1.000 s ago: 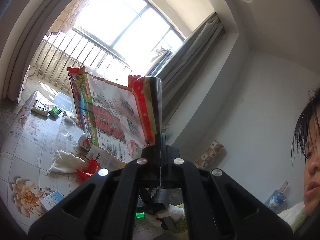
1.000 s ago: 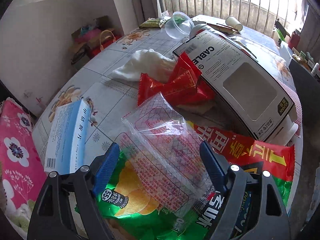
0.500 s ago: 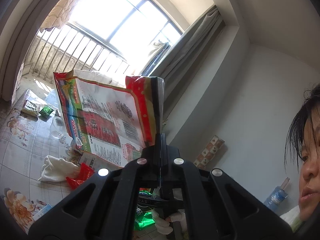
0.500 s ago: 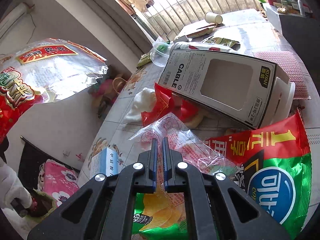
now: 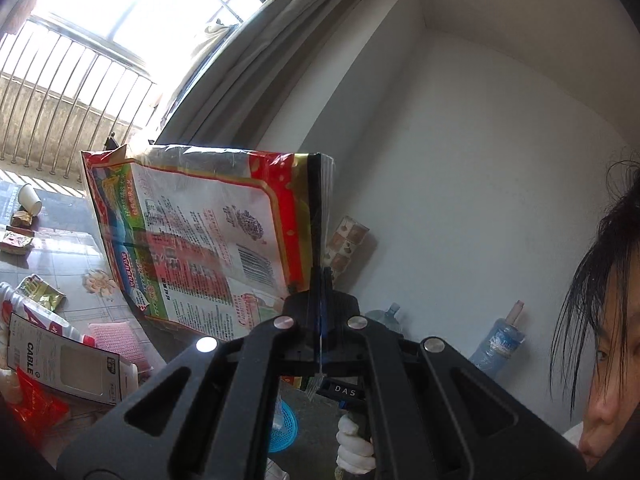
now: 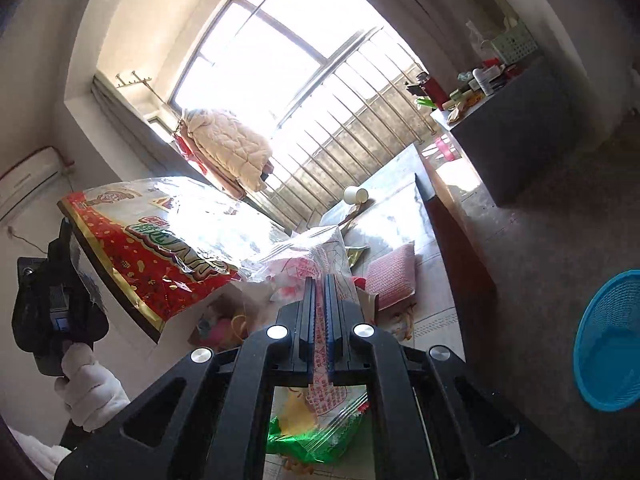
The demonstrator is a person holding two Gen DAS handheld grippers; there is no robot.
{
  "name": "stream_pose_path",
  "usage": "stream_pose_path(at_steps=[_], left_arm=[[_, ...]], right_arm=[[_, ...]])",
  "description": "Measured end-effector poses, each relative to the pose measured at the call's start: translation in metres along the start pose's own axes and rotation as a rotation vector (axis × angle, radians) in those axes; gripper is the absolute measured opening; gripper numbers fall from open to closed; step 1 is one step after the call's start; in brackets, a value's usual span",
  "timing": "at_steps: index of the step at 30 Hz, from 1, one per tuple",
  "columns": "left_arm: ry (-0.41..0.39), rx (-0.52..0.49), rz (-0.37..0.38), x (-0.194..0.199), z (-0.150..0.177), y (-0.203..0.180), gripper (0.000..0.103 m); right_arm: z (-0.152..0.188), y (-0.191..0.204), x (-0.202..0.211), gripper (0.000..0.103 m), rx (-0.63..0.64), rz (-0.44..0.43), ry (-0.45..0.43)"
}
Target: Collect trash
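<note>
Left wrist view, left to right:
1. Paper cup (image 5: 29,199), lying on its side on the far part of the table (image 5: 68,248), with small foil wrappers (image 5: 18,236) just beside it
2. White box (image 5: 64,364) printed "CABLE", windowed, flat on the table; a red wrapper (image 5: 34,408) lies at its near corner and a pink pad (image 5: 116,342) just beyond it
3. Large snack bag (image 5: 208,240), red-bordered, printed back toward us, raised above the table
4. Left gripper (image 5: 322,280): we note its jaws fully closed, pinching the large snack bag by its right edge
5. Blue basket (image 5: 284,426), partly visible on the floor below the gripper frame
6. A white-gloved hand (image 5: 354,446) gripping a black handle, low in view
7. Plastic bottle (image 5: 498,340) against the wall

Right wrist view, left to right:
8. The left gripper's body (image 6: 52,300) in a gloved hand (image 6: 90,388), with the large snack bag (image 6: 156,248) hanging open from it, front side out
9. Right gripper (image 6: 320,292): jaws pressed together on a clear plastic wrapper (image 6: 316,256) with red print; the wrapper is lifted off the table, one end bunched past the fingertips, the other trailing down between the gripper arms
10. Green chip bag (image 6: 304,440) below the gripper, on the table
11. Pink pad (image 6: 394,276) and paper cup (image 6: 354,195) further along the table (image 6: 400,208)
12. Blue basket (image 6: 610,340) on the floor, well apart from the table
</note>
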State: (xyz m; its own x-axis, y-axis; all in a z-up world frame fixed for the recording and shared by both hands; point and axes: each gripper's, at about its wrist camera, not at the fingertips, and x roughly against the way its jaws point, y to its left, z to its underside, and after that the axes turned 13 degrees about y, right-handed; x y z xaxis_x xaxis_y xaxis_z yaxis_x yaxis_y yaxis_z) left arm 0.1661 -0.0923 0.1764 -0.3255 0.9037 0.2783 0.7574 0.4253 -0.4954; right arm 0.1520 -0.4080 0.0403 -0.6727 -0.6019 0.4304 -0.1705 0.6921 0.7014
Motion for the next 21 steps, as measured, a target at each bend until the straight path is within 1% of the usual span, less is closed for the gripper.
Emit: stream_pose_path(at_steps=[4, 6, 9, 11, 14, 17, 19, 20, 21], left_arm=[[0.145, -0.001, 0.109, -0.086, -0.01, -0.003, 0.0], [0.228, 0.024, 0.158, -0.132, -0.011, 0.0, 0.0], [0.374, 0.081, 0.203, -0.205, -0.001, 0.009, 0.0], [0.487, 0.135, 0.213, -0.254, 0.012, 0.021, 0.0], [0.649, 0.213, 0.182, -0.324, 0.04, 0.043, 0.0], [0.806, 0.263, 0.089, -0.388, 0.074, 0.066, 0.0], [0.888, 0.29, 0.024, -0.42, 0.099, 0.082, 0.0], [0.937, 0.298, -0.008, -0.437, 0.111, 0.092, 0.0], [0.975, 0.307, -0.057, -0.45, 0.122, 0.101, 0.0]], right_arm=[[0.002, -0.06, 0.056, 0.004, -0.117, 0.13, -0.092], [0.005, -0.087, 0.078, 0.004, -0.171, 0.183, -0.123], [0.008, -0.127, 0.104, 0.004, -0.246, 0.267, -0.157], [0.009, -0.154, 0.114, 0.004, -0.294, 0.311, -0.167], [0.015, -0.198, 0.111, 0.004, -0.378, 0.333, -0.156], [0.021, -0.239, 0.093, 0.004, -0.451, 0.338, -0.118], [0.027, -0.266, 0.08, 0.004, -0.501, 0.346, -0.092], [0.031, -0.28, 0.073, 0.004, -0.524, 0.337, -0.077], [0.034, -0.292, 0.067, 0.004, -0.548, 0.336, -0.063]])
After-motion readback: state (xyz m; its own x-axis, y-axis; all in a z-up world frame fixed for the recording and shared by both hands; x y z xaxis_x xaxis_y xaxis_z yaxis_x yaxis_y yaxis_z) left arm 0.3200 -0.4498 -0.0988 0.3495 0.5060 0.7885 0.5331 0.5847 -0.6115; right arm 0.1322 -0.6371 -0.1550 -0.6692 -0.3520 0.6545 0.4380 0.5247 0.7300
